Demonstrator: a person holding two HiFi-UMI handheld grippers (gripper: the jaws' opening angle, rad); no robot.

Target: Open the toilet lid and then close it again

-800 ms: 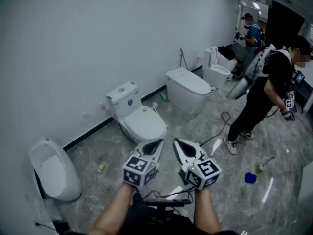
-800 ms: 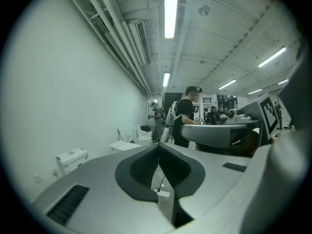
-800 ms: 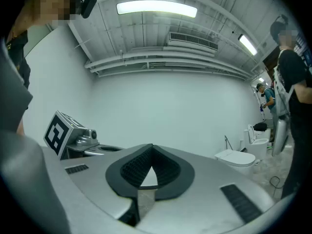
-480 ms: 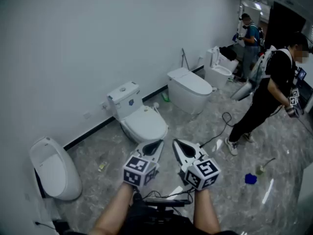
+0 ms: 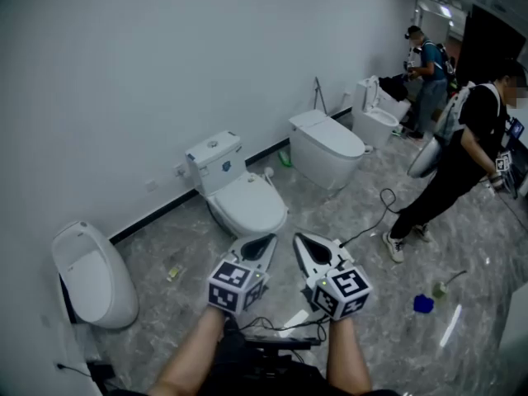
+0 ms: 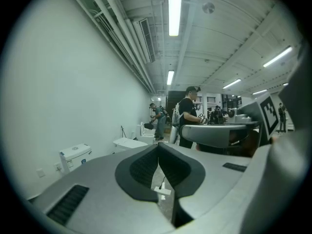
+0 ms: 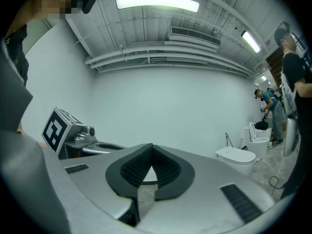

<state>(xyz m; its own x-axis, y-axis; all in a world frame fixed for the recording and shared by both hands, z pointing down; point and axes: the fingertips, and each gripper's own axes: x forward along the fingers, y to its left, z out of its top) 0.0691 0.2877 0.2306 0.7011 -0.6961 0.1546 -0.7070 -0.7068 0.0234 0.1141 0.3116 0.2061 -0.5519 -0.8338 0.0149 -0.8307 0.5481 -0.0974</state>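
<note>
A white toilet [image 5: 245, 204] with its lid down and a tank [image 5: 214, 160] stands against the wall, straight ahead of both grippers. My left gripper [image 5: 267, 239] and right gripper [image 5: 299, 238] are held side by side above the floor, short of the toilet bowl, touching nothing. Both are shut, with nothing between the dark pads. In the left gripper view the left gripper [image 6: 158, 146] has its jaw tips together, and the tank [image 6: 75, 156] shows at far left. The right gripper [image 7: 152, 146] points at the bare wall.
A wall urinal [image 5: 91, 275] hangs at left. A second closed toilet [image 5: 327, 145] and a third with its lid up [image 5: 375, 118] stand further right. A person in black [image 5: 462, 159] walks at right, another person [image 5: 426, 66] beyond. A cable [image 5: 373, 214] and a blue object [image 5: 422, 303] lie on the floor.
The head view has shifted a little, so the toilets sit slightly higher and further right. The person in black has stepped right. Both grippers keep their place and stay shut.
</note>
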